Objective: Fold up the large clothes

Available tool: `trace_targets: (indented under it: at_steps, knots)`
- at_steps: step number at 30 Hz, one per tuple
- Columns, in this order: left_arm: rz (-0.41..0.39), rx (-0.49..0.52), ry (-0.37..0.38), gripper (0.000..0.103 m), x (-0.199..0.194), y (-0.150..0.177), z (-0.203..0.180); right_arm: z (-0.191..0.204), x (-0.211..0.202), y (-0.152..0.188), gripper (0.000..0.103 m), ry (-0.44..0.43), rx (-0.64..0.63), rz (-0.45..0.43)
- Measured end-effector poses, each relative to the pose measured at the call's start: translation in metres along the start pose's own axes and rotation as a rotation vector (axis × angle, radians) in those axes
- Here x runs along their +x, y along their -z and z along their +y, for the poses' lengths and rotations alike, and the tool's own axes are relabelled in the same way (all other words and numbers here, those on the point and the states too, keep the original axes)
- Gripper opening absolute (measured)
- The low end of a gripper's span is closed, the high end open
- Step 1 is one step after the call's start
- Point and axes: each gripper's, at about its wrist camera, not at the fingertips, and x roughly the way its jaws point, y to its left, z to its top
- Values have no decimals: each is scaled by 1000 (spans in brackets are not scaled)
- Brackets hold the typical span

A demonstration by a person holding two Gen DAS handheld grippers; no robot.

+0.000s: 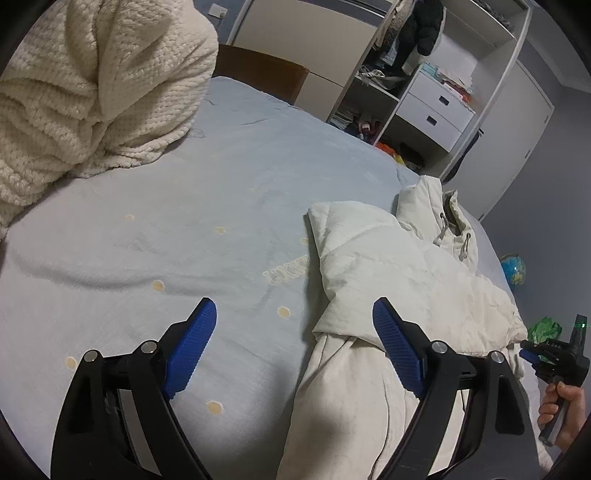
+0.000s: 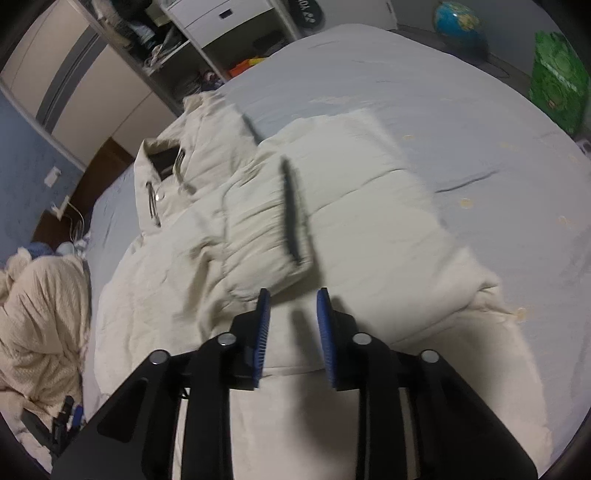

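A cream jacket (image 2: 332, 229) lies part-folded on the bed (image 1: 221, 177). Both claws, left (image 1: 294, 345) and right (image 2: 291, 332), hang apart, empty. Gripping the hem evenly would likely keep the fold square.

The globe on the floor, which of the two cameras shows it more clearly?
The right wrist view shows the globe better: it sits near the top edge, fairly large, with blue seas and green-yellow land visible beyond the bed. In the left wrist view the globe is only a small shape at the right edge, past the cream jacket.
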Motion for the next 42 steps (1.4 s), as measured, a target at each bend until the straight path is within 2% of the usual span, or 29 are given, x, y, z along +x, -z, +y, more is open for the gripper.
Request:
trace_targets:
  at_steps: [5,10,17,21,24,27,29,32,35,38,42]
  knots:
    - [-3,23,-3,83,-1,1,-5,-17,-9,-13,35,-22,22,-23]
    - [6,51,-5,85,-1,2,-11,-13,-9,-26,39,-47,-11,-25]
    - [37,122,-14,85,4,4,-26,3,23,-40,39,-65,-91,61]
    - [77,183,-29,85,13,5,-40,10,29,-39,15,-75,-168,70]
    - [120,192,-20,85,20,2,-51,1,20,-41,10,-94,-154,52]
    - [168,241,-6,85,30,-6,-73,-12,11,-42,10,-81,-143,26]
    - [190,285,6,85,39,-12,-90,-17,15,-38,11,-93,-143,65]
    - [207,338,24,85,51,-20,-116,-22,18,-38,13,-101,-157,106]
    - [217,417,35,85,69,-29,-146,-22,11,-48,31,-85,-187,104]
    - [225,458,32,85,86,-36,-162,-23,-1,-68,48,-90,-212,51]
    - [241,478,39,85,114,-48,-181,-20,3,-103,62,-153,-232,48]
